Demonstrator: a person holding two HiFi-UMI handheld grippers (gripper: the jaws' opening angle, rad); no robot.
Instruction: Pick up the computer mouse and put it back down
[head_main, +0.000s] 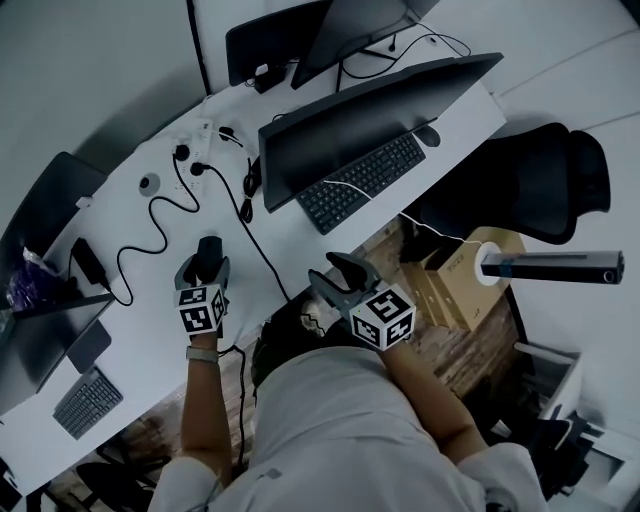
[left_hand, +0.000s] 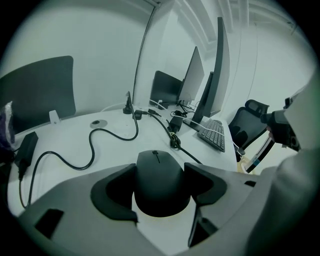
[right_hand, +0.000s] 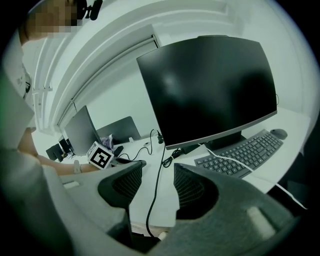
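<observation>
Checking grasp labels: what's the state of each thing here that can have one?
left tongs: shut on the mouse
mouse: gripped at both sides, top up
right tongs: open, nothing between the jaws
monitor: screen dark

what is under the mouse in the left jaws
Bare white desk shows beneath the mouse, gripped by the left gripper. Its own body covers the underside, so contact with the desk is unseen.

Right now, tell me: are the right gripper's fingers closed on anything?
No, the right gripper has its fingers apart, with only the white desk and a black cable showing between them.
</observation>
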